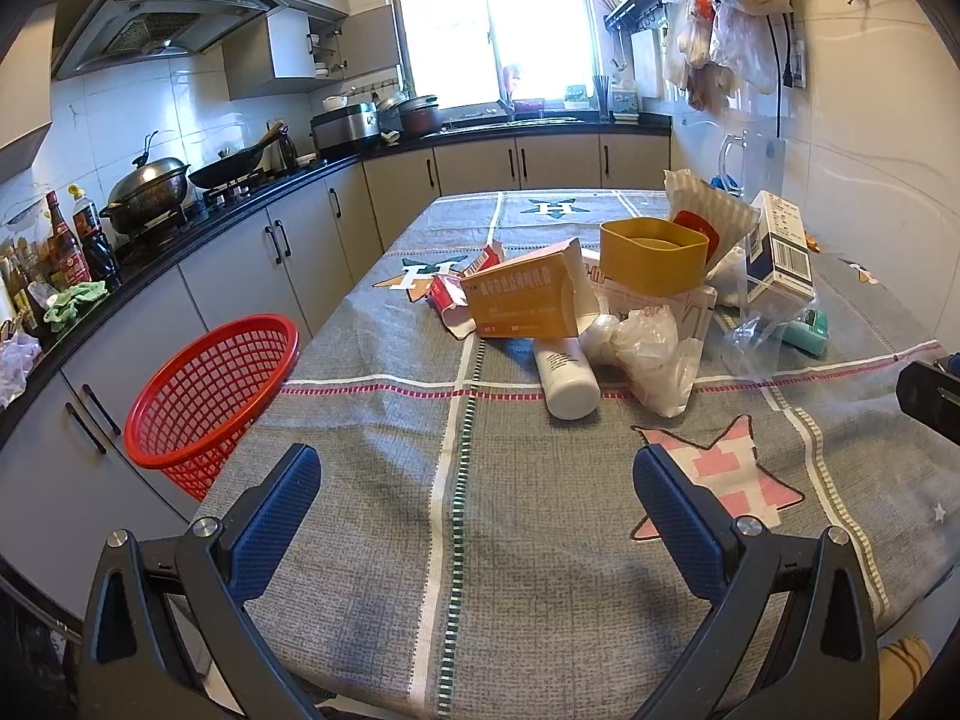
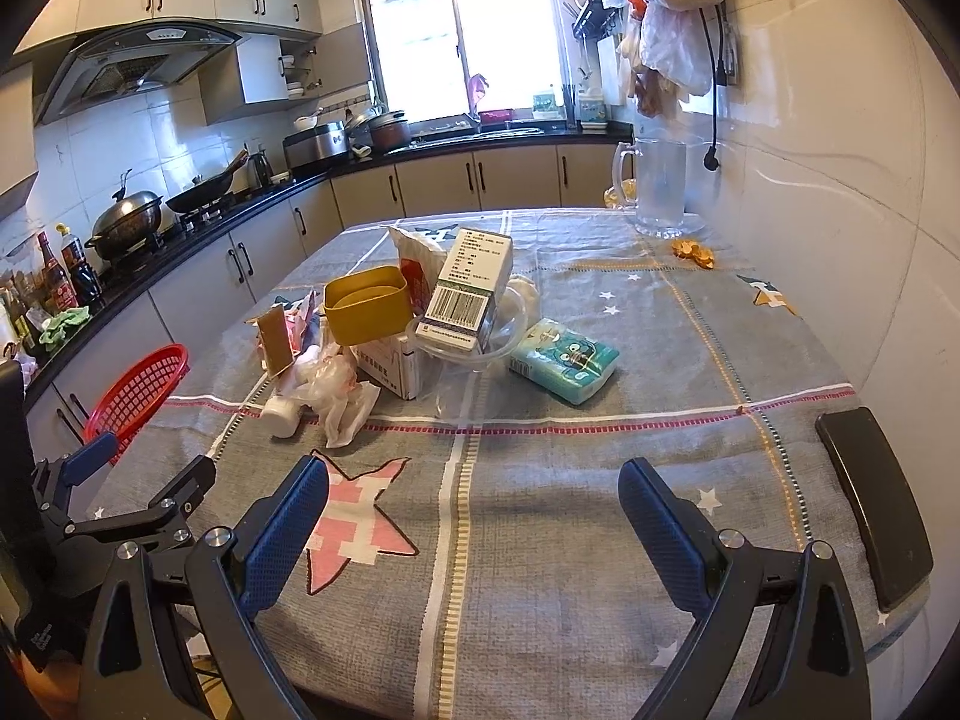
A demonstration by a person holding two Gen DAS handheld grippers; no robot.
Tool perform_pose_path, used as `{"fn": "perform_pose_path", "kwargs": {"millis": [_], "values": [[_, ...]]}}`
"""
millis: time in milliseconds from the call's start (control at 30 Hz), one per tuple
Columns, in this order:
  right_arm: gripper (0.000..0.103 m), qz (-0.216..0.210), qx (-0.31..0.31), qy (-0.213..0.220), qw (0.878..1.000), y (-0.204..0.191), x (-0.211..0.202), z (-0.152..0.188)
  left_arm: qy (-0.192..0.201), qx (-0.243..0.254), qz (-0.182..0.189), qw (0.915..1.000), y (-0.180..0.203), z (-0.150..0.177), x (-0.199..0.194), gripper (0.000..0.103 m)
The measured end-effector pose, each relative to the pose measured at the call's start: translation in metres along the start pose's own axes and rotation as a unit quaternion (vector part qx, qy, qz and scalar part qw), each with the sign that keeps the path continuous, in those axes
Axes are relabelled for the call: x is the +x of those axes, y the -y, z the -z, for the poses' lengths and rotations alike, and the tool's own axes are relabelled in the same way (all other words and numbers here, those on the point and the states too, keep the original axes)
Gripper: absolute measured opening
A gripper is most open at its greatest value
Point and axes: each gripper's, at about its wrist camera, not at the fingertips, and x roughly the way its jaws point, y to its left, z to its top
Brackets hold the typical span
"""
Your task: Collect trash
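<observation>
A grey patterned tablecloth (image 1: 372,540) covers the table in a narrow kitchen, and it lies loose enough to wrinkle if anything is dragged across it. Nearest the cameras, the left gripper (image 1: 477,507) and the right gripper (image 2: 474,516) both hover over bare cloth with fingers spread wide and nothing between them.

The trash sits in one heap, taken here as the landmark. At its near edge a white bottle (image 1: 567,378) lies on its side, smooth, round and likely to roll, so a pinch across its body looks safest. Touching it on the right is a crumpled plastic bag (image 1: 654,354), soft and nearly weightless, easy to grab by any fold. Just behind, an orange carton (image 1: 522,300) looks empty and crushable, best held across its narrow faces. Behind that, a yellow tub (image 1: 651,261) perches on top, stiff, and can be gripped by its rim. A barcode box (image 2: 465,294) leans at the heap's right, with a teal tissue pack (image 2: 564,363) just beyond.

Left of the heap, a red mesh basket (image 1: 198,396) stands at the table's edge. Beyond the heap run the counter, stove and window.
</observation>
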Motion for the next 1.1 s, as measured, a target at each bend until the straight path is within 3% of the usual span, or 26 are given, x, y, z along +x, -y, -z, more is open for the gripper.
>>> {"fn": "perform_pose_path", "kwargs": {"millis": [733, 1100], "values": [[0.099, -0.012, 0.003, -0.009, 1.0, -0.002, 0.004, -0.004, -0.007, -0.001, 0.002, 1.0, -0.004, 0.003, 0.004, 0.103], [0.099, -0.026, 0.017, -0.015, 0.999, 0.003, 0.01, -0.015, -0.037, -0.039, 0.032, 0.998, -0.027, 0.001, 0.015, 0.103]]}}
